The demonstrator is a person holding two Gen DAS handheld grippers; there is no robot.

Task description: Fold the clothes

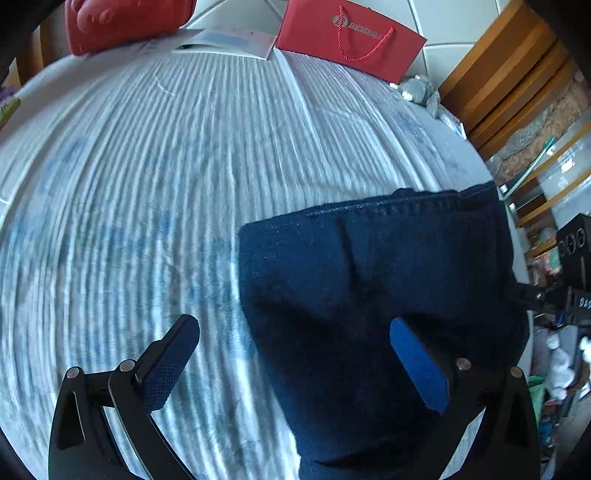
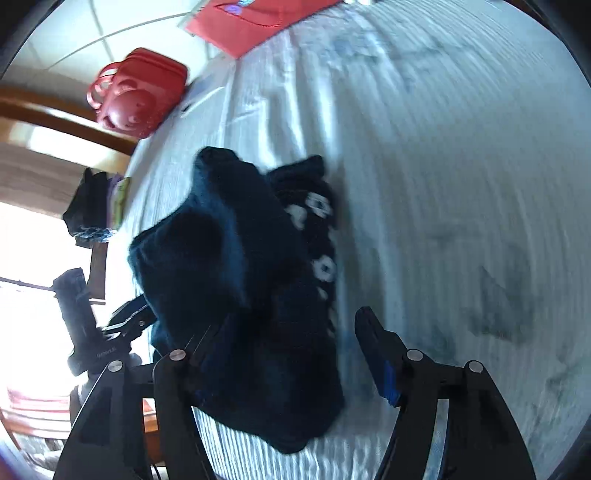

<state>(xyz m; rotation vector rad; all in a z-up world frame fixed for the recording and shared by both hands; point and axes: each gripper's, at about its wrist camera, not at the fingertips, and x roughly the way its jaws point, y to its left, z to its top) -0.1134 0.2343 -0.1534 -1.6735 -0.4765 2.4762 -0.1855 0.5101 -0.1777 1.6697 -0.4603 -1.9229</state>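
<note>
A dark blue garment (image 1: 369, 295) lies folded in a thick bundle on the ribbed white-and-blue bed sheet (image 1: 147, 184). My left gripper (image 1: 291, 323) stands open over its near left corner: the left finger (image 1: 173, 362) is above bare sheet, and the right finger's blue pad (image 1: 417, 365) hovers over the cloth. In the right wrist view the same garment (image 2: 236, 277) shows white print along one side. My right gripper (image 2: 291, 321) is open around its near end. Cloth hides the left fingertip, and the right finger (image 2: 376, 354) stands clear of the fabric.
At the far end of the bed stand a red paper bag (image 1: 351, 37), a red case (image 1: 125, 22) and some papers (image 1: 229, 40). A grey plush toy (image 1: 421, 92) sits by the bed's right edge, with wooden shelving (image 1: 517, 92) beyond it.
</note>
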